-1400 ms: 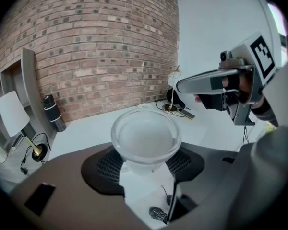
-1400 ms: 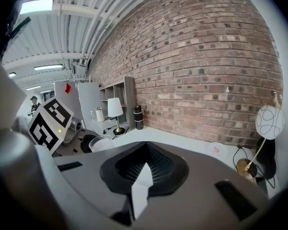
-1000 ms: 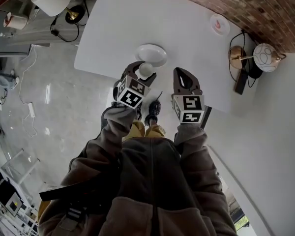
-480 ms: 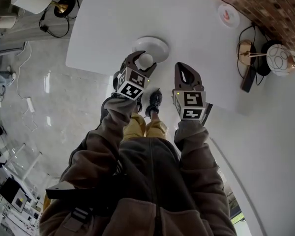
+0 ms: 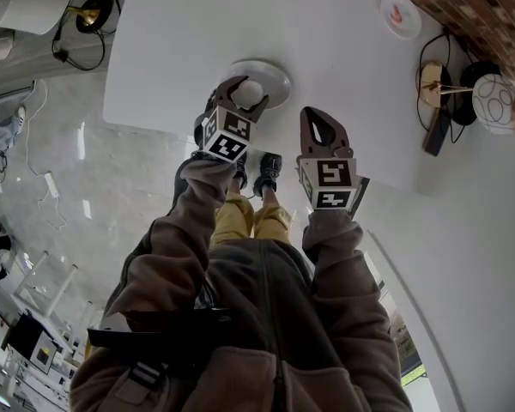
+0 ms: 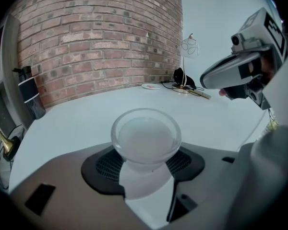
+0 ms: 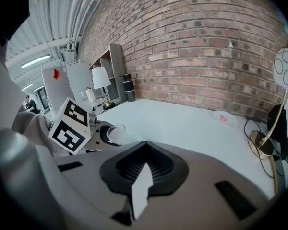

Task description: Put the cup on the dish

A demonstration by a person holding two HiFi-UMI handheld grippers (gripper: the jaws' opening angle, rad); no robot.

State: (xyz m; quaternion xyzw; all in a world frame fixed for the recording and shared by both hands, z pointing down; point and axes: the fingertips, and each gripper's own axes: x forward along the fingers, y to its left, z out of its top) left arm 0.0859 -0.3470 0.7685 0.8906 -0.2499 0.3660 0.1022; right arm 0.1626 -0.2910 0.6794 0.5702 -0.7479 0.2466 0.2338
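Placing step: the left gripper [image 5: 245, 93] clamps the translucent cup [image 6: 146, 140] at upper centre, seemingly over the white dish [image 5: 277, 77] (right gripper [image 5: 314, 115] closed, empty); next it likely needs lowering, then releasing.

Head view looks steeply down; gripper views skim the table [image 5: 326, 50] toward 12 o'clock, sharing the cup [image 6: 145, 138].

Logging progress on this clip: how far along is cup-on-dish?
Done: the cup is off the table, clamped between the left gripper's jaws. In hand: the head view shows it over the near part of the dish; contact can't be judged. Left: set it down, open the jaws. The right gripper is shut, empty, off to the side.
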